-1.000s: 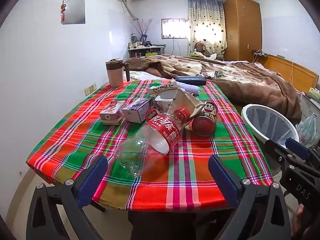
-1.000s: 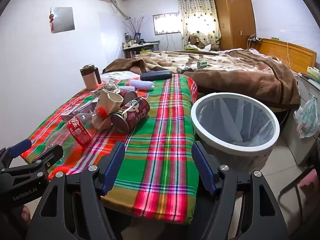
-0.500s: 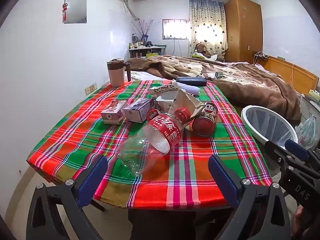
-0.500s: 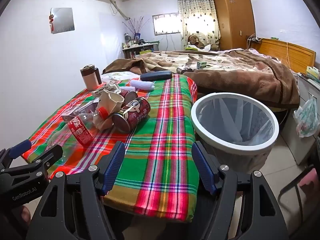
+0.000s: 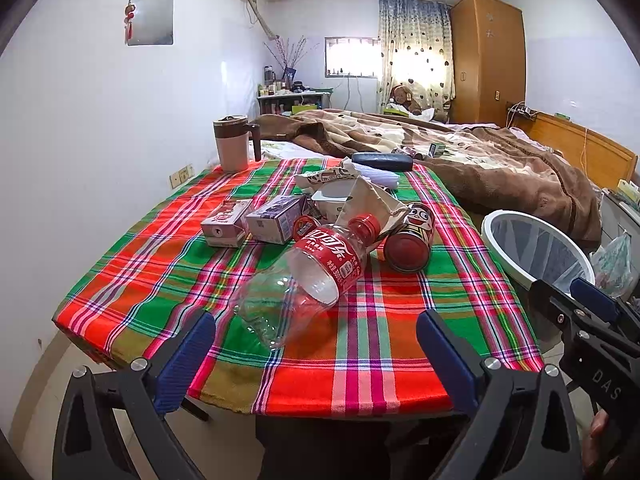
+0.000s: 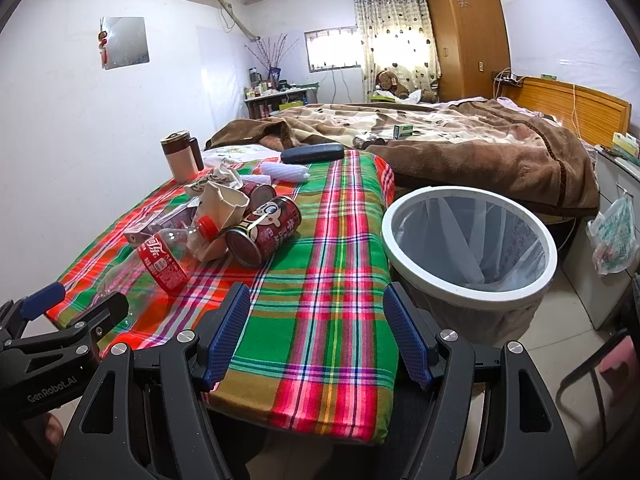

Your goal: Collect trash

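1. Counter (image 5: 132,280), plaid cloth. Counted on it: one clear plastic bottle (image 5: 308,276), two red cans (image 6: 262,236), two small cartons (image 5: 244,226), one crumpled paper bag (image 6: 218,208), one mug (image 5: 232,144), one dark case (image 5: 382,161).
2. Bottle lies on its side at centre, red cap toward 1 o'clock; red label in Chinese script, unreadable. Looks empty.
3. Front can bears a cartoon face.
4. One white-rimmed bin (image 6: 468,288) on the floor at 3 o'clock off the counter; clear liner, nothing visible inside.
5. Left hand-held gripper (image 5: 316,350) gapes wide, empty, at the counter's near edge, 6 o'clock of the bottle.
6. Right hand-held gripper (image 6: 316,332) likewise spread, empty; its body reads "DAS", the left's "GenRobot.AI".
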`<state>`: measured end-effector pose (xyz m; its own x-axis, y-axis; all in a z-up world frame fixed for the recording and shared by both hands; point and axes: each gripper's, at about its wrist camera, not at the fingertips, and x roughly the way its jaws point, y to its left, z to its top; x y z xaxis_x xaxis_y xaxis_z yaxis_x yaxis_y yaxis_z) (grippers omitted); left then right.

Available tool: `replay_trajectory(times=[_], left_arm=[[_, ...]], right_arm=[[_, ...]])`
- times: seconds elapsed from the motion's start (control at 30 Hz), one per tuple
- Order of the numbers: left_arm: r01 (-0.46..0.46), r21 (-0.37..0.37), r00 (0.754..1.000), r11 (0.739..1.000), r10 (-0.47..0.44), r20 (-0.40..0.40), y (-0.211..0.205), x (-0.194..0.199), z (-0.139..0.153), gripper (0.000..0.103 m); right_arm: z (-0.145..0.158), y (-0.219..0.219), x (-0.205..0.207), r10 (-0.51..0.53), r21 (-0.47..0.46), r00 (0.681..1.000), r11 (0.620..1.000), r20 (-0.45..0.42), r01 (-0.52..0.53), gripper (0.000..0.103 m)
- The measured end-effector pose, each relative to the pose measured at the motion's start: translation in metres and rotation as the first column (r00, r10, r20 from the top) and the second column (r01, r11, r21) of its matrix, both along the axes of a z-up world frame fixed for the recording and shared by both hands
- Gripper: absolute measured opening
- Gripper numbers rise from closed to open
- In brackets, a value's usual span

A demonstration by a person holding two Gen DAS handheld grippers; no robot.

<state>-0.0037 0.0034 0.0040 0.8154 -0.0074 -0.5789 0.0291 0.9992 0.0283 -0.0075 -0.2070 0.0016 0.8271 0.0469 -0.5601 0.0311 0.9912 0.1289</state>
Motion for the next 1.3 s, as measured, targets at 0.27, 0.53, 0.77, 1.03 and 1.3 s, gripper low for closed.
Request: replay_trajectory(times=[0.27,0.53,0.77,1.03,1.3], left_arm=[[-0.001,0.000,1.000,1.000,0.001,0.000,-0.0002,-0.0004,-0.0003,0.102],[0.003,0.000,1.000,1.000,-0.003,0.001,-0.0007,-0.0017,-0.0013,0.102],[0.002,-0.001,1.000,1.000,-0.002,0.001,-0.0008,-0.0021,-0.0014,0.102],[0.003,-0.004,1.000,1.000,-0.003,0.001,-0.0033,-0.0055,-0.0011,0.102],[0.003,-0.004,1.000,1.000,-0.003,-0.001,-0.0022,-0.0053,-0.0014,0.102]], right_arm=[[-0.0010,0.0004,-0.0004,-0.001,0.001,1.000,1.000,0.000,0.001,0.071],[-0.0008,0.0001,-0.0013,-0.002,0.001,1.000,1.000,0.002,0.002,0.071],[-0.0002,-0.0015,-0.0016,-0.002,0.002,1.000,1.000,0.004,0.002,0.071],[0.0003,-0.0016,-0.0023,-0.003,0.003,1.000,1.000,0.005,0.003,0.071],[-0.0002,-0.0015,-0.0019,-0.003,0.002,1.000,1.000,0.004,0.003,0.071]])
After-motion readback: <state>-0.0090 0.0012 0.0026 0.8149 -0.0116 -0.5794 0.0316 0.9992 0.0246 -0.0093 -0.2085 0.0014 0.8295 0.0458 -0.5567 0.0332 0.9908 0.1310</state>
